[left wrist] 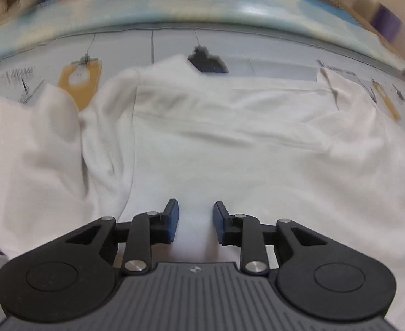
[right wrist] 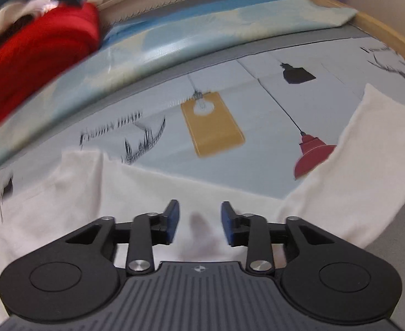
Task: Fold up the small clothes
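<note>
A white garment (left wrist: 230,143) lies spread over the grey printed table cover (left wrist: 175,47), with a folded-over flap at the left (left wrist: 106,138). My left gripper (left wrist: 196,220) hovers just above its near part, jaws open with white cloth seen between the blue pads; nothing is gripped. In the right wrist view the same white garment (right wrist: 92,198) lies below, a sleeve (right wrist: 367,171) reaching up to the right. My right gripper (right wrist: 199,220) is open over the garment's edge, empty.
The cover (right wrist: 257,88) shows printed lamps, yellow (right wrist: 213,127), red (right wrist: 312,151) and black (right wrist: 297,75). A light blue folded cloth (right wrist: 202,35) lies at the far side. A pile with a red garment (right wrist: 37,55) sits at the far left. A wooden edge (right wrist: 389,27) bounds the right.
</note>
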Tool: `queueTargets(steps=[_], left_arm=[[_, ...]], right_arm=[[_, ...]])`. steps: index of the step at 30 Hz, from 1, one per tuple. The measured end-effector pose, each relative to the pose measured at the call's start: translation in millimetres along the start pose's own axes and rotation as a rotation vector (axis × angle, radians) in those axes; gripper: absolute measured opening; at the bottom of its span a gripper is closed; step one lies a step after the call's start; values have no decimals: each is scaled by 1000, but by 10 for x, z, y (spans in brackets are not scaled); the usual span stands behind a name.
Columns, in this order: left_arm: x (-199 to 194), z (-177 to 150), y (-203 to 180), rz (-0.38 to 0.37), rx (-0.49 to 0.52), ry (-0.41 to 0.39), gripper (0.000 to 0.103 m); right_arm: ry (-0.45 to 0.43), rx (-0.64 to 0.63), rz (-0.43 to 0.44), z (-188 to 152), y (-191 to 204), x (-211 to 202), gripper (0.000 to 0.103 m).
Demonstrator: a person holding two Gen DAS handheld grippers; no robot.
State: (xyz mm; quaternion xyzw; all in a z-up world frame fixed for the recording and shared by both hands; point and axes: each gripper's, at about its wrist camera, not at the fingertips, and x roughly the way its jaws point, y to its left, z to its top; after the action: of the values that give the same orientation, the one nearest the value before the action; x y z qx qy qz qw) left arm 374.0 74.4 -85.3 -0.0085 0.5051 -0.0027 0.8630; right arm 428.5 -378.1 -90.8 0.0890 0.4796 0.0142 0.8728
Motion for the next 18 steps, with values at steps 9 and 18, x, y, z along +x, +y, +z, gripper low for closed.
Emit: queueTargets(steps=[9,18], left_arm=[[-1210,88,-387,110,-133,-90,62],[-1140,-182,-628,175,-124,-94,67]], right_arm=[[-257,217,-122,1,-428,-470,52],[-315,249,-331,110,-988,-487,32]])
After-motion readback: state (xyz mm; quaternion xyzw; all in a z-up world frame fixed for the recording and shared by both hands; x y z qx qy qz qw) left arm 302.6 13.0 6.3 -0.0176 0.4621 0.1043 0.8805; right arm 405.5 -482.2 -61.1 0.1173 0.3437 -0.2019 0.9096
